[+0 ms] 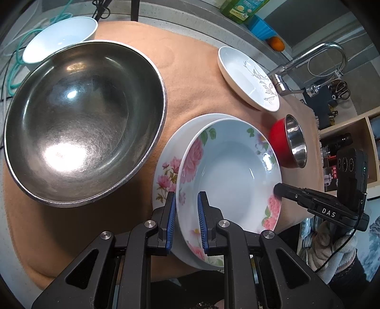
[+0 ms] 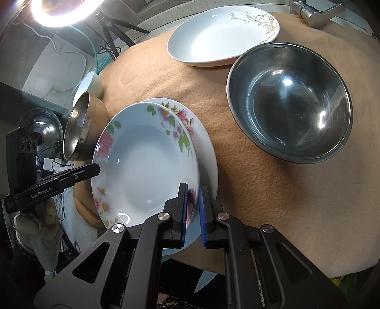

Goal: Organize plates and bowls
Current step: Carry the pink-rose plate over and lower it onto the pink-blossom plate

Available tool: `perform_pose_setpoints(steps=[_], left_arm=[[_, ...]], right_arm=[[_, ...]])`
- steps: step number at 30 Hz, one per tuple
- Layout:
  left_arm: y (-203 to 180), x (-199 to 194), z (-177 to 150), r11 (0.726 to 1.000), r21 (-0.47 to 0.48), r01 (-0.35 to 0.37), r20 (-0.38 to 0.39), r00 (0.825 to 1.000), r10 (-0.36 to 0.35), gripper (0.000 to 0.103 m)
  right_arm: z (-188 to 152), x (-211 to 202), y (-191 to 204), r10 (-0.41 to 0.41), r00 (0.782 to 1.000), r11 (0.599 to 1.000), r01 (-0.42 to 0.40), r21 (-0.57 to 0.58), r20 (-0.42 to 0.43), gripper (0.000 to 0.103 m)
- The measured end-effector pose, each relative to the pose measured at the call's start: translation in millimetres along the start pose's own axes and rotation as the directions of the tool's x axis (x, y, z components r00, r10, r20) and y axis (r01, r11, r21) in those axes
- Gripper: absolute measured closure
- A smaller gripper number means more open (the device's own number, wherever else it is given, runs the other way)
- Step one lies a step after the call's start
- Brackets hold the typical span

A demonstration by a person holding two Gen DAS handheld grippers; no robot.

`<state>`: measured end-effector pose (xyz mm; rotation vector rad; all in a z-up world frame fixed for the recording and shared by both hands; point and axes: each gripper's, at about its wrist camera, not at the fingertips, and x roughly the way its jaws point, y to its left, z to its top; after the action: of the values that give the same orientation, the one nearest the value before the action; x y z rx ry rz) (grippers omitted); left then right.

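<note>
A deep floral plate (image 1: 228, 171) (image 2: 142, 161) sits over a second floral plate (image 1: 166, 161) (image 2: 206, 142) on the orange cloth; I cannot tell if they touch. My left gripper (image 1: 187, 197) is shut on the upper plate's near-left rim, and it shows at the left of the right wrist view (image 2: 96, 167). My right gripper (image 2: 192, 187) is shut on the opposite rim, its tip visible at the plate's right edge (image 1: 276, 189). A large steel bowl (image 1: 83, 118) (image 2: 78, 128) stands to the left.
A red bowl with a steel inside (image 1: 294, 142) (image 2: 289, 102) stands right of the plates. A white leaf-patterned plate (image 1: 247, 76) (image 2: 213, 35) lies farther back, near a faucet (image 1: 308, 59). A white bowl (image 1: 61, 35) sits behind the big steel bowl. A ring light (image 2: 64, 9) glares.
</note>
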<state>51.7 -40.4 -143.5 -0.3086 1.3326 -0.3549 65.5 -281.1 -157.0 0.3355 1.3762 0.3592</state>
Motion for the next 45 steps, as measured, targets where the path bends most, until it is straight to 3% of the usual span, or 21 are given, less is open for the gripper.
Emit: perform_pose_setpoints(steps=[33,45], left_arm=[[5.0,4.6,1.5,1.0,0.002,-0.001,-0.021,1.0,0.001,0.087],[0.8,-6.9,-3.2,0.999,0.029,-0.034,-0.004,0.999,0.035,0.087]], right_arm=[[1.1,1.2,5.2,-0.023,1.0,0.999,0.023,-0.035,-0.006,0.091],[4.7,-20.9,8.2,-0.04,0.998,0.997,0.043,-0.057,0.058,0.089]])
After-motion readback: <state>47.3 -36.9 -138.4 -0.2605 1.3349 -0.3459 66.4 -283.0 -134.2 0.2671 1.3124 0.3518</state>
